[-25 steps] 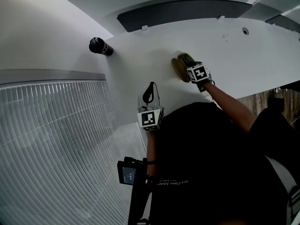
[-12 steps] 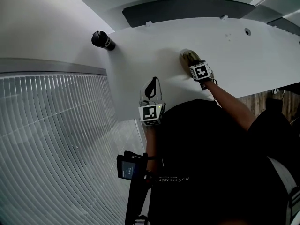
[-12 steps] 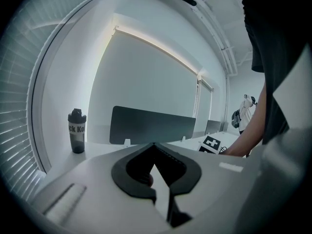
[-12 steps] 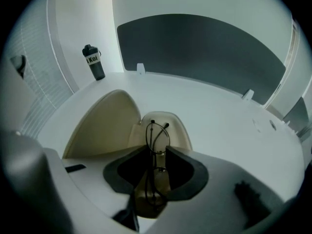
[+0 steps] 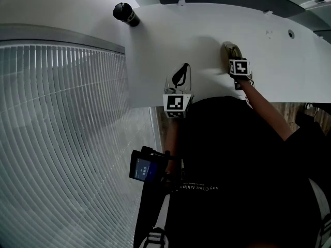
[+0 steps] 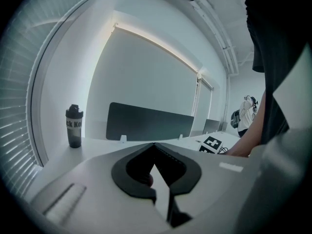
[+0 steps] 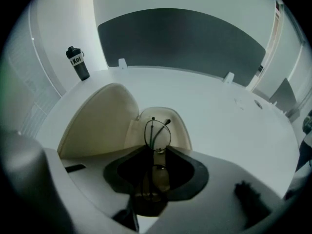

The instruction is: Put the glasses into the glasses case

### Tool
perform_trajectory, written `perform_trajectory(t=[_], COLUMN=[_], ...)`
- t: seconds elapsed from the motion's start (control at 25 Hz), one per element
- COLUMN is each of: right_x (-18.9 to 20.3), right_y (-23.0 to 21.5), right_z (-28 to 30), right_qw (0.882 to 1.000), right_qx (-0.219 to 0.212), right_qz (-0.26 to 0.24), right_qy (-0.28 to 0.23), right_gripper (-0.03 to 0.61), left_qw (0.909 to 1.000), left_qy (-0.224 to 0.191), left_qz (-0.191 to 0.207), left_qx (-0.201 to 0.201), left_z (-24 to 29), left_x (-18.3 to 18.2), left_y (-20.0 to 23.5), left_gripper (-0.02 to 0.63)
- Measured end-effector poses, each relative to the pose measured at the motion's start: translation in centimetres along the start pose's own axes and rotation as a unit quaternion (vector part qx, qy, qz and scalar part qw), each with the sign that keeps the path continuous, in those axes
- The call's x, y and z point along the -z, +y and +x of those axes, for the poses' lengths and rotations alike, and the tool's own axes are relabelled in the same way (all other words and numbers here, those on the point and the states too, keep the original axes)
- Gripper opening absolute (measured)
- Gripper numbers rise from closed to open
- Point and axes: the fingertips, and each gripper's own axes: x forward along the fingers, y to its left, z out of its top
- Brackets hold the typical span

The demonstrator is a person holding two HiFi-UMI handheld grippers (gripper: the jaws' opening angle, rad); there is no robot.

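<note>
Glasses point(image 7: 157, 133) looked light, thin-wired and fragile, pinched at the folded frame by right gripper point(image 7: 156, 177), open glasses case point(image 7: 100, 123) just ahead.

The left gripper point(image 5: 181, 72) hangs over the near edge of the white tabletop point(image 5: 155, 45), its fingers meeting at the tips; the right gripper point(image 5: 235, 60) points down onto a tan glasses case point(image 5: 228, 47); a black bottle point(image 5: 125, 13) stands well apart, far left.
</note>
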Motion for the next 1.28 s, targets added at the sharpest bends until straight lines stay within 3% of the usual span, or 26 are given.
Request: perform_trajectory(t=[0.32,0.48,0.68,0.92,1.08,1.16,1.28], right_x=[4.0,6.0,5.9,3.9,2.0,1.7,2.3], right_y=[-4.4,-6.0,-5.7,-5.9,-7.7,-9.0,-11.1], right_z=[-2.3,-2.4,-3.9,-7.0,-9.2,-9.7,-9.0], right_qw=[0.998,0.99,0.985,0.969,0.949,0.945,0.952], right_qx=[-0.005,-0.05,-0.117,-0.197,-0.261,-0.262,-0.232], right_qz=[0.061,0.127,0.125,0.145,0.161,0.164,0.16], right_qy=[0.027,0.028,0.022,-0.02,-0.078,-0.103,-0.117], right_gripper=[0.103,0.104,0.12,0.129,0.129,0.129,0.127], left_qw=[0.9982,0.9938,0.9861,0.9798,0.974,0.9701,0.9627], left_qy=[0.028,0.057,0.102,0.154,0.197,0.218,0.249], left_qz=[0.012,-0.001,-0.006,-0.013,-0.026,-0.035,-0.057], left_qx=[0.051,0.095,0.131,0.127,0.108,0.1,0.09], left_z=[2.6,4.8,7.4,9.8,11.8,12.4,12.5], left_x=[0.5,2.3,4.3,6.6,8.1,9.3,12.2], left_y=[-5.7,-9.8,-13.7,-15.8,-16.9,-17.1,-16.9], left_gripper=[0.006,0.007,0.008,0.008,0.008,0.008,0.008])
